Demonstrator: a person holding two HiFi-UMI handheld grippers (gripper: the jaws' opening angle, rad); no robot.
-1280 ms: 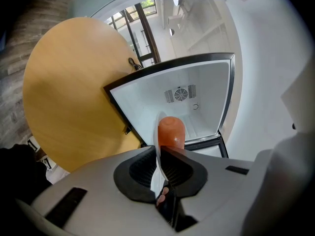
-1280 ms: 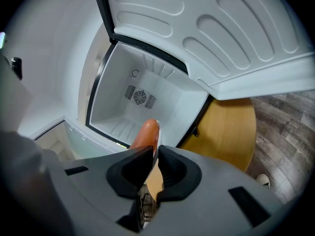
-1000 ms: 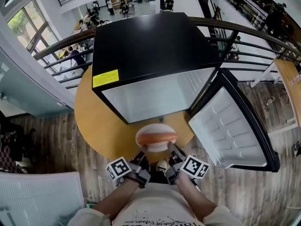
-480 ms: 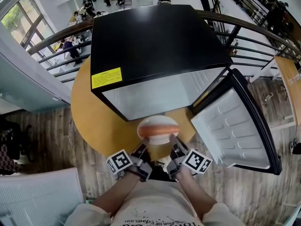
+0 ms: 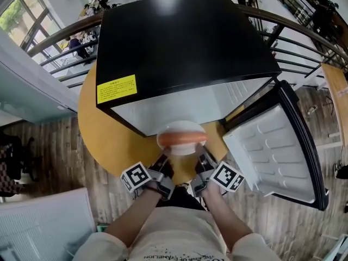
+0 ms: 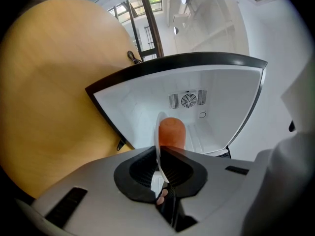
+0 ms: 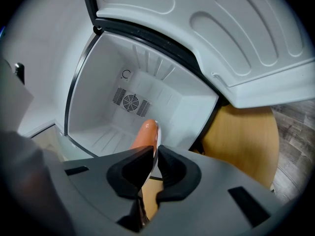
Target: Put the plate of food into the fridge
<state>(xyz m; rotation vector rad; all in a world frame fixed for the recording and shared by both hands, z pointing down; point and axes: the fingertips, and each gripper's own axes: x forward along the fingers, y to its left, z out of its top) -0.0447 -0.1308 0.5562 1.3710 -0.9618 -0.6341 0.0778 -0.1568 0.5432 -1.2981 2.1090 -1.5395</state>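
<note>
Left claw (image 5: 165, 166) and right claw (image 5: 202, 166) each clamp the plate (image 5: 182, 127) at its near rim.

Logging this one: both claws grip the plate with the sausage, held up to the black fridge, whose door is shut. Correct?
No: the fridge door is open, swung out to the right, as the head view shows. The rest holds: the left claw and right claw each clamp the plate carrying the sausage in front of the black fridge.

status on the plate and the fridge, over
Left gripper, right gripper both shut on plate rim. Plate at fridge mouth, sausage aboard. Door open, nothing blocking.
</note>
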